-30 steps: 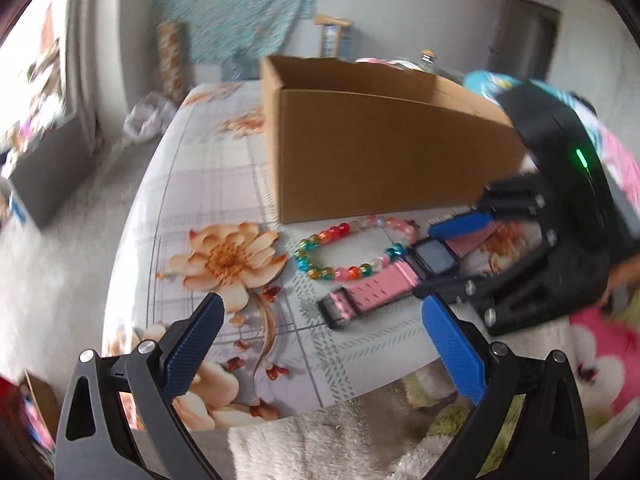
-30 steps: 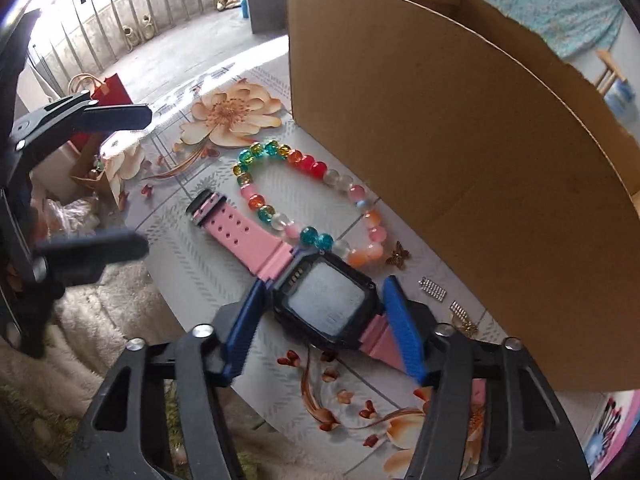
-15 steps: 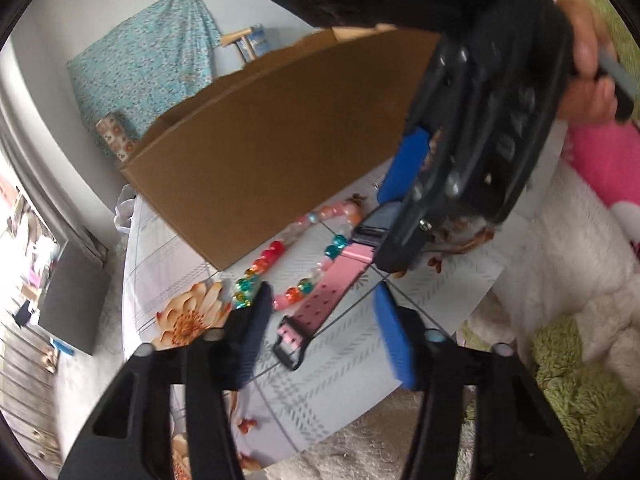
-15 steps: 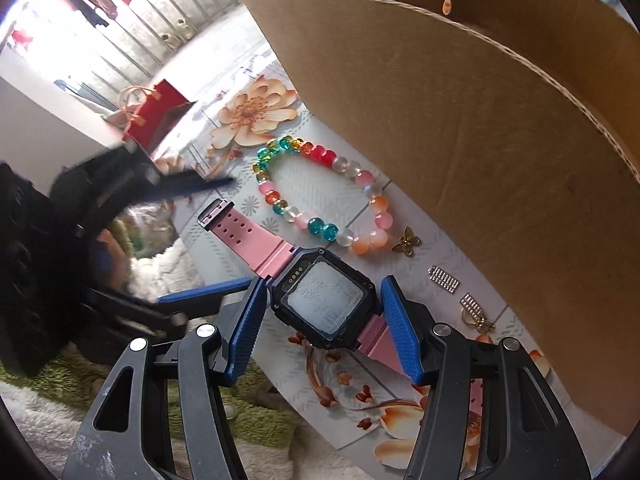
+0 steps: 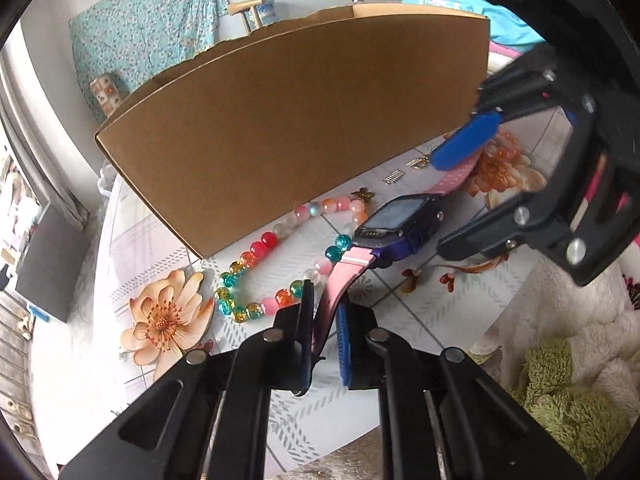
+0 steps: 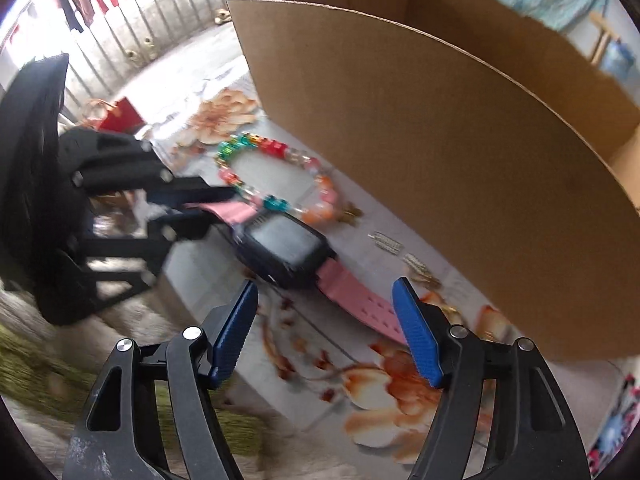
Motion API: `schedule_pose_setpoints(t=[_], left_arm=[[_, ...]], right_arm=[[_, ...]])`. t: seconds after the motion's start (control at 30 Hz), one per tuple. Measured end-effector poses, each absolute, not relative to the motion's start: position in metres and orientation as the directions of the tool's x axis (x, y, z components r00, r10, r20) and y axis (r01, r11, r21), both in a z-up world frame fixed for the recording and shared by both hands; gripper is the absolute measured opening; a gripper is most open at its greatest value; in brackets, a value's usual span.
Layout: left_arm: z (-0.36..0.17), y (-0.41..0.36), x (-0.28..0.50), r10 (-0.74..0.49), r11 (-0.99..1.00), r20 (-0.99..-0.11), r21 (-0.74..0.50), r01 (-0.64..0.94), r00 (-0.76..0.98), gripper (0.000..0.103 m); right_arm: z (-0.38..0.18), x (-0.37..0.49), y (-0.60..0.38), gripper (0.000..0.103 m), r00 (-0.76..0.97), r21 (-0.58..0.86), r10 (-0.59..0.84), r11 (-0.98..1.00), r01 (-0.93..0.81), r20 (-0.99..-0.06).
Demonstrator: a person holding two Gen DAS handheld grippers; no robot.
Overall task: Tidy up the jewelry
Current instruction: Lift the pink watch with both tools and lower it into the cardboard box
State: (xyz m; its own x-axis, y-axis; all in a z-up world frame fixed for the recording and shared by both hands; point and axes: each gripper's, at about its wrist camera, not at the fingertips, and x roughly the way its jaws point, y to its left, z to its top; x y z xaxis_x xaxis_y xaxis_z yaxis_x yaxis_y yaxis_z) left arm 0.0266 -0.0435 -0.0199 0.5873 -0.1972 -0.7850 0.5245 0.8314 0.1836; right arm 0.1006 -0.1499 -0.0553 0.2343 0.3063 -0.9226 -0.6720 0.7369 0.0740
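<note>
At 6 o'clock our left tool (image 5: 324, 320) has just closed on the watch (image 5: 400, 226) strap; our right tool (image 6: 326, 332), seemingly empty, has just widened.

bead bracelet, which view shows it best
The left wrist view: the bead bracelet lies sharp on the table, most of its loop visible, part hidden behind the watch strap. In the right wrist view it is motion-blurred and smaller.

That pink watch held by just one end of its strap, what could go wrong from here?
The left gripper, just closed, pinches only the strap tip of the watch; the heavy case could swing or slip out. The bead bracelet touches the watch and might get dragged. The cardboard box wall is tall, so a dangling watch may catch it.
</note>
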Motion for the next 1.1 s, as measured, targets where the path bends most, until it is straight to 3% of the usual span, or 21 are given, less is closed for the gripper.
schedule_pose_setpoints(t=[0.07,0.13,0.23,0.33,0.47,0.63,0.8,0.93,1.1], left_arm=[[-0.021,-0.043,0.029,-0.202,0.838,-0.787,0.169,0.519,0.582,0.01],[-0.02,-0.043,0.029,-0.199,0.842,-0.785,0.169,0.512,0.587,0.009],[-0.018,-0.045,0.03,-0.187,0.851,-0.77,0.184,0.493,0.61,0.005],[-0.014,-0.047,0.026,-0.18,0.861,-0.755,0.19,0.473,0.631,0.004],[0.012,-0.044,0.02,-0.179,0.876,-0.704,0.203,0.437,0.687,0.004],[0.08,-0.038,0.014,-0.201,0.894,-0.577,0.223,0.39,0.791,0.003],[0.138,-0.03,0.039,-0.273,0.9,-0.495,0.17,0.4,0.825,0.003],[0.152,-0.024,0.087,-0.323,0.898,-0.542,0.082,0.432,0.776,0.003],[0.115,-0.028,0.183,-0.335,0.895,-0.752,-0.065,0.442,0.568,0.003]], right_arm=[[-0.059,0.095,-0.153,0.051,0.3,-0.01,0.257,0.744,-0.668,-0.919],[-0.061,0.091,-0.156,0.045,0.354,-0.06,0.238,0.75,-0.659,-0.905],[-0.06,0.086,-0.16,0.018,0.421,-0.104,0.222,0.773,-0.626,-0.879],[-0.055,0.078,-0.164,0.007,0.508,-0.167,0.209,0.784,-0.598,-0.836],[-0.033,0.06,-0.163,0.001,0.628,-0.258,0.195,0.791,-0.555,-0.754],[0.024,0.046,-0.157,0.001,0.759,-0.35,0.195,0.798,-0.491,-0.622],[0.079,0.075,-0.171,0.001,0.805,-0.335,0.22,0.825,-0.455,-0.551],[0.097,0.138,-0.175,0.001,0.729,-0.204,0.271,0.847,-0.491,-0.628],[0.069,0.216,-0.169,0.001,0.495,0.024,0.316,0.859,-0.511,-0.809]])
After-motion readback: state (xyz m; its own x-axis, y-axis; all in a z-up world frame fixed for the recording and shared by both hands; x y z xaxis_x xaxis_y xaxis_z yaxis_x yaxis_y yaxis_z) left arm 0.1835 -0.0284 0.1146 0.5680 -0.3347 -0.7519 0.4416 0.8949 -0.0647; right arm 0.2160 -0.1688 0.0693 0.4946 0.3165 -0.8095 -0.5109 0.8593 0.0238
